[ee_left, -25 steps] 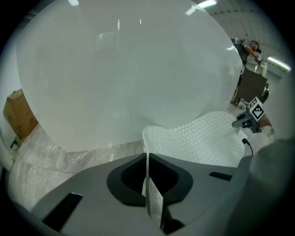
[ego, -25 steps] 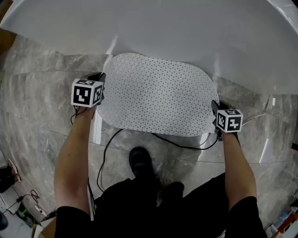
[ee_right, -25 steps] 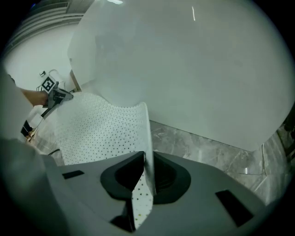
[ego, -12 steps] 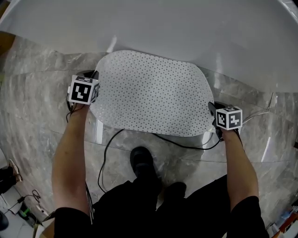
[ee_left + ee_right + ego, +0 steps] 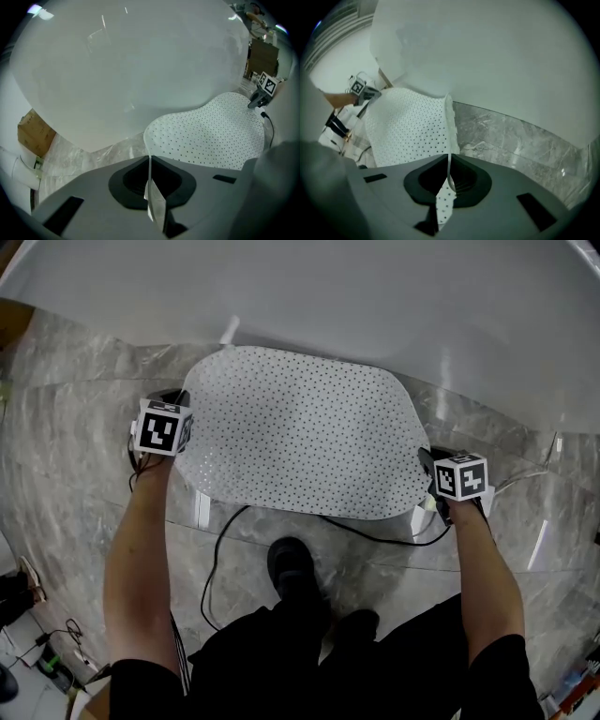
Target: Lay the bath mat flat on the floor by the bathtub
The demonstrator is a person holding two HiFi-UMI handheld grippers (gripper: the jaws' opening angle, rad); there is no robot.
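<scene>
Placing step. Left gripper (image 5: 149, 163) pinches bath mat (image 5: 300, 432) at 9 o'clock, right gripper (image 5: 449, 169) at 4 o'clock, mat spread beside bathtub (image 5: 375, 306). Next: lower onto floor (image 5: 75, 427), release.

looping black cable (image 5: 375, 538), black shoe (image 5: 291, 568) nearby, brown cardboard box (image 5: 35, 133)

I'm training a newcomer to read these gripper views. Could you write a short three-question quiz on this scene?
1. True or false: the bath mat lies crumpled inside the bathtub.
2. The left gripper is shut on: A) a towel, B) the bath mat's edge, C) nothing.
3. Fill in: the mat's opposite end is clamped by the ___ gripper.
Key: 1 false; 2 B; 3 right gripper.
</scene>
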